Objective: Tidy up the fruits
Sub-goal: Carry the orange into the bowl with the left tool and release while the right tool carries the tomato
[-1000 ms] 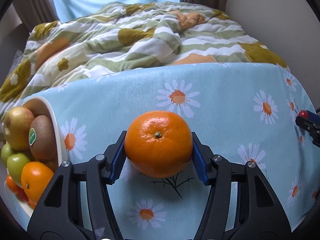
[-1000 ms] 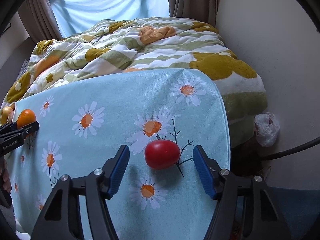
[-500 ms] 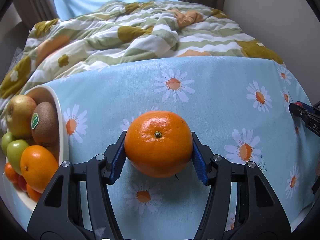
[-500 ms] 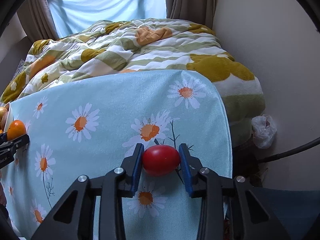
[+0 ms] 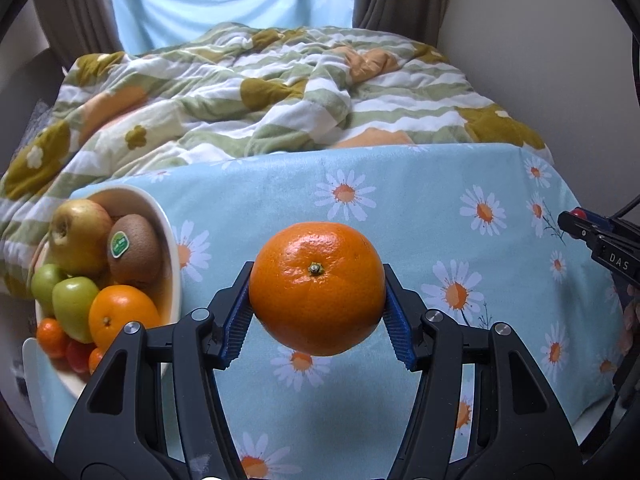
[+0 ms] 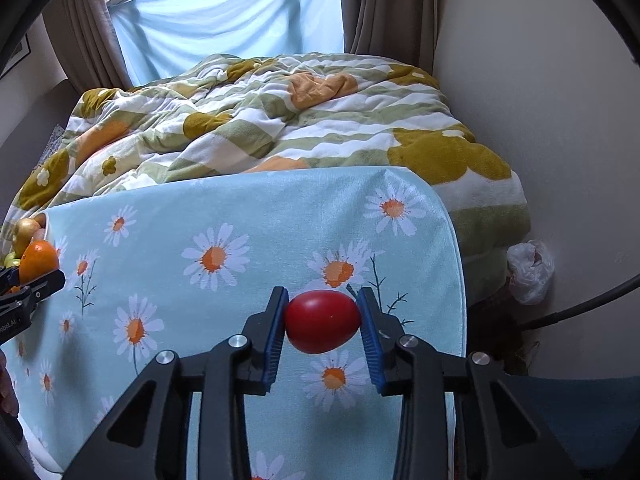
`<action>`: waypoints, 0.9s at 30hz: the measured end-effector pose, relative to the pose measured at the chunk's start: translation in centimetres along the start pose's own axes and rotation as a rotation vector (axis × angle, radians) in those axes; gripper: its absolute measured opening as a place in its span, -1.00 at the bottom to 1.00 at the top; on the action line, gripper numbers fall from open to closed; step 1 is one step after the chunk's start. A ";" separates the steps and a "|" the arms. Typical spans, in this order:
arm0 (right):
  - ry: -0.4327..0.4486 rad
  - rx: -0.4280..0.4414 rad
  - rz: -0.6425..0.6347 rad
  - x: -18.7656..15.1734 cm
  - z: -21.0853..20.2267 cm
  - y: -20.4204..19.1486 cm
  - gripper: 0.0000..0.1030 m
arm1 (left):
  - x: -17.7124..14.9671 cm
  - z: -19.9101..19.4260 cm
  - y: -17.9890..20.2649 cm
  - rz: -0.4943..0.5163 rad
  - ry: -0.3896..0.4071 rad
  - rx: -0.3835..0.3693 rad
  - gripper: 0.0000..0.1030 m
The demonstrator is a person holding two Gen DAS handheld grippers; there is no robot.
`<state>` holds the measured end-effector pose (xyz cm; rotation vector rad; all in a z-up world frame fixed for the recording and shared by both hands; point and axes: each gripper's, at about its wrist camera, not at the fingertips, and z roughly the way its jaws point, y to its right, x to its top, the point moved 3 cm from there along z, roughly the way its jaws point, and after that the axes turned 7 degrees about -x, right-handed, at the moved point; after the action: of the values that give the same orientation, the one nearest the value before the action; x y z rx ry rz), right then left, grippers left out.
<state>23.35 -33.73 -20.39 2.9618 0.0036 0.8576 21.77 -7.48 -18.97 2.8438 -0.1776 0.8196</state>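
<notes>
- Orange in colour and glossy, the large orange [image 5: 317, 288] sat clamped between the blue pads [image 5: 236, 320] of the left gripper [image 5: 317, 312], stem end facing the camera, held above the daisy-print tablecloth [image 5: 420, 200].
- Just to the left of that gripper stood the white bowl [image 5: 170, 240], near the table's left edge, tilted in the fisheye view.
- Inside the bowl lay a yellowish apple [image 5: 78, 236], a brown kiwi [image 5: 134, 250] with a green sticker, two green apples [image 5: 74, 306], a smaller orange [image 5: 120, 316], and some small red and orange fruits at the bottom that were too crowded to name.
- The right gripper [image 6: 322, 322] was closed on a red tomato [image 6: 322, 321], its blue pads [image 6: 370, 340] pressing both sides; whether the tomato was touching the cloth or just above it could not be told.
- That tomato sat near the right end of the table, well apart from the bowl.
- From the left wrist view, the right gripper's tip [image 5: 592, 236] showed at the far right edge with a bit of red between its fingers.
- Beyond the table lay a rumpled striped blanket [image 6: 280, 120] on a bed, with a blue curtain [image 6: 224, 20] over the window.
- A white plastic bag [image 6: 530, 272] rested on the floor by the wall.
</notes>
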 end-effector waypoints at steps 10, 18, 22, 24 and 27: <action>0.039 0.063 -0.060 0.8 -4.6 -5.8 -0.37 | -0.8 -6.5 -3.3 -0.025 0.048 -0.014 0.25; 0.081 0.123 -0.105 1.5 -7.5 -12.4 -0.37 | -1.7 -10.5 -8.4 -0.033 0.079 0.000 0.25; 0.095 0.148 -0.122 1.6 -8.5 -16.0 -0.37 | -2.2 -11.8 -11.3 -0.033 0.086 0.009 0.25; 0.099 0.158 -0.129 1.5 -8.8 -17.8 -0.37 | -2.4 -12.2 -12.8 -0.032 0.086 0.013 0.25; 0.099 0.170 -0.134 1.3 -9.1 -20.1 -0.37 | -2.6 -12.5 -15.0 -0.031 0.082 0.016 0.25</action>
<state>19.88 -13.16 -13.18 3.0249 0.2905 1.0328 15.60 9.82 -12.00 2.8139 -0.1161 0.9330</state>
